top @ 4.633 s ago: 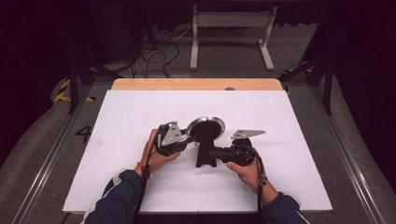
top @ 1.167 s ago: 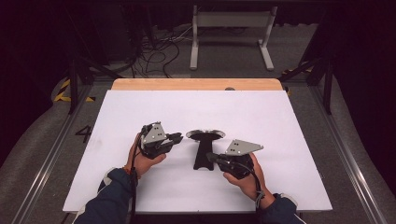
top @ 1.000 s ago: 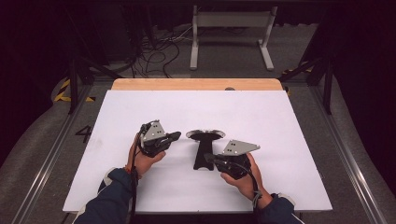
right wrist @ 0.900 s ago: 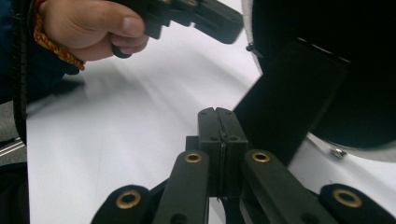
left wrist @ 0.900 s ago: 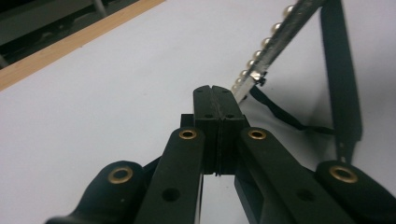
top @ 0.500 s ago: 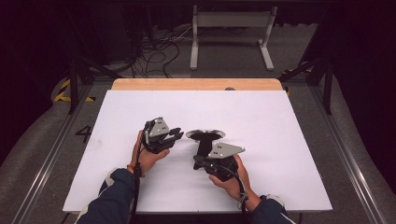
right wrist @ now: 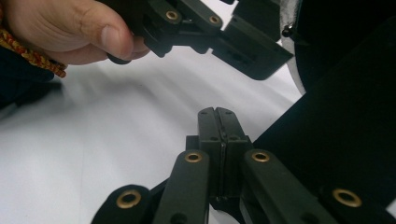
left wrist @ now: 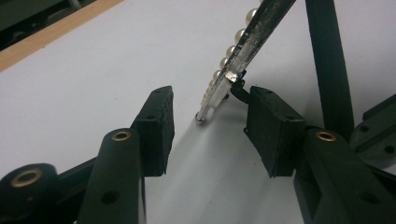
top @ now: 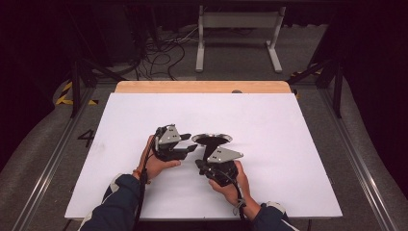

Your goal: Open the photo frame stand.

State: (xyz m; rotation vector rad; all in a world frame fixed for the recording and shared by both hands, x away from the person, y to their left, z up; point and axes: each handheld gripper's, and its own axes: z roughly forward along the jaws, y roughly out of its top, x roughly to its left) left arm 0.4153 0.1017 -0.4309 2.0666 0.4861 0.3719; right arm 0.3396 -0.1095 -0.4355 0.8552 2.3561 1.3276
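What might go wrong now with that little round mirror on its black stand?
The mirror is tilted almost flat on its black stand, and the left gripper has just been opening its jaws, which stand either side of the pearl-trimmed rim; a brush there could swing it. The right gripper, jaws shut, sits close against the stand and might nudge or topple it.

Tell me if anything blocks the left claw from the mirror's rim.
Nothing visible does. The left claw stands open, its jaws having just been opening, with the beaded mirror rim right ahead and only bare table between.
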